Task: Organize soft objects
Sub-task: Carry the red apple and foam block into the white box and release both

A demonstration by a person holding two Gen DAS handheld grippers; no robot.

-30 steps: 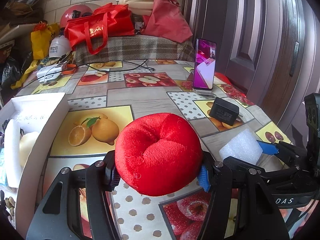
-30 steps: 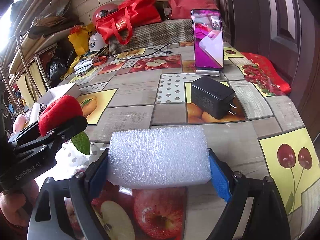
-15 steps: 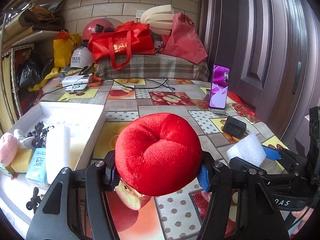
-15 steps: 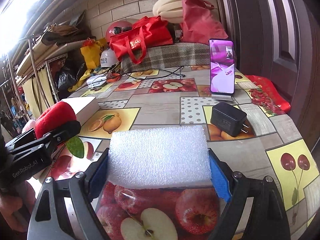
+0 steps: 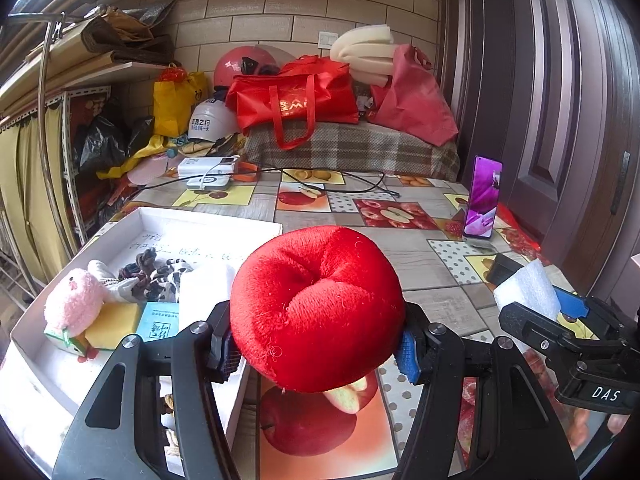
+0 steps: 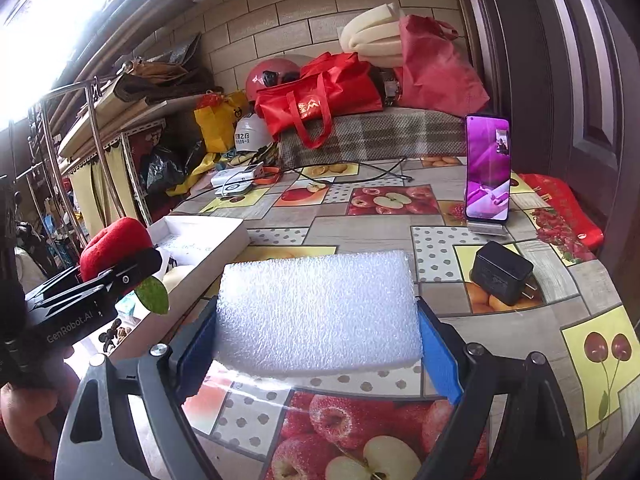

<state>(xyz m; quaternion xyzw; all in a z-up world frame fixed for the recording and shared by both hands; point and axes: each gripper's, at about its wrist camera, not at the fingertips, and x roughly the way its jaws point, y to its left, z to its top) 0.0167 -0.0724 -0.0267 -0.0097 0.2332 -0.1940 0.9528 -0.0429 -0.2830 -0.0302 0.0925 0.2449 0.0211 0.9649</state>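
Observation:
My left gripper (image 5: 316, 350) is shut on a red plush apple (image 5: 316, 304) and holds it above the table, by the right edge of a white box (image 5: 208, 220). The box holds a pink plush toy (image 5: 74, 304), a yellow sponge (image 5: 112, 320), a white foam roll (image 5: 204, 292) and other soft items. My right gripper (image 6: 316, 340) is shut on a white foam block (image 6: 316, 312), held above the table to the right of the box (image 6: 208, 236). The right gripper also shows in the left wrist view (image 5: 556, 312), and the left one with the plush apple (image 6: 114, 244) in the right wrist view.
A black charger (image 6: 502, 278) and a phone on a stand (image 6: 487, 170) are at the right of the fruit-pattern table (image 6: 360, 232). Cables, a power bank (image 5: 208, 168), bags and helmets are at the far end. A dark door is on the right.
Both grippers have risen and moved back with their loads. The left gripper has swung left, so more of the white box and its contents is in view.

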